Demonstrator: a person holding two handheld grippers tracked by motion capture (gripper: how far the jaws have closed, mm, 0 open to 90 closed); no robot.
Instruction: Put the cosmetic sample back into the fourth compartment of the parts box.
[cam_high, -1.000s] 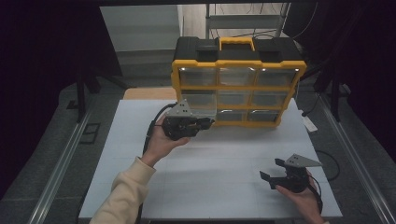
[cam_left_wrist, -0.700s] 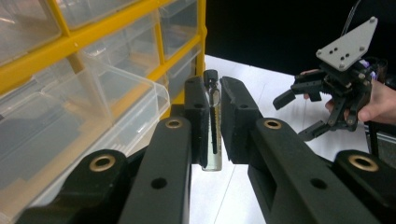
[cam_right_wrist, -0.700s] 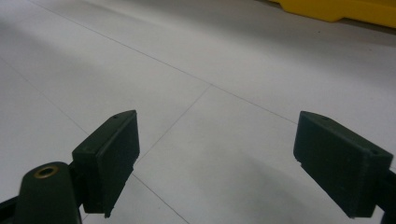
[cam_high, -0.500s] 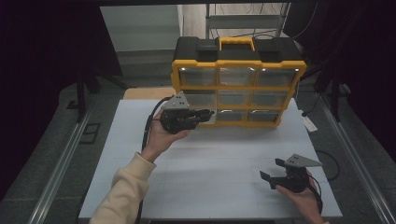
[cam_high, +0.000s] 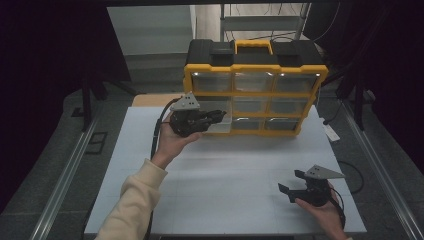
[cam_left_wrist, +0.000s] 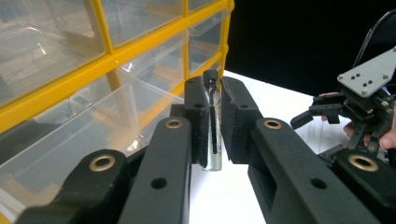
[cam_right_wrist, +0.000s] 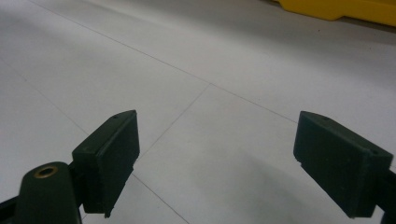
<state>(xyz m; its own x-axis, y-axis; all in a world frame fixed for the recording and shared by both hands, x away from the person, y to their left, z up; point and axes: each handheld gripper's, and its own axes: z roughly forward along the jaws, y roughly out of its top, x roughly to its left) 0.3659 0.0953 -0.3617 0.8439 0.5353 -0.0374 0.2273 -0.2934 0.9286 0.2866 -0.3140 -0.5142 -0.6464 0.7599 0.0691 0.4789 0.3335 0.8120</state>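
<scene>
Left gripper (cam_high: 216, 116) is up at the yellow organizer (cam_high: 255, 95), jaws clenched on a small clear vial (cam_left_wrist: 212, 126) with a dark cap; the vial sits upright between my pads, dark core visible inside, base poking out below the pad edge. In the left gripper view the pulled-out clear drawer (cam_left_wrist: 88, 135) lies just beside and to the left of the jaws, its rim close to my left finger link; from the high view the drawer looks to be the lower-left one, slid forward over the white table (cam_high: 210, 185). Right gripper (cam_high: 300, 187) rests low near the table's front right corner, well apart from the organizer, jaws spread wide and holding nothing; its own view shows bare tabletop between the pads (cam_right_wrist: 112, 149). My reading: the vial is about to go into the drawer. Risks as I see them: the grip covers only the upper and middle part of a smooth round vial, so it could pivot or slide down if I tilt the hand. Letting go while it is over the drawer's front wall rather than past it would drop it onto the table, where it could roll. Nudging the drawer rim with my left link could push the drawer back in or tip it.
</scene>
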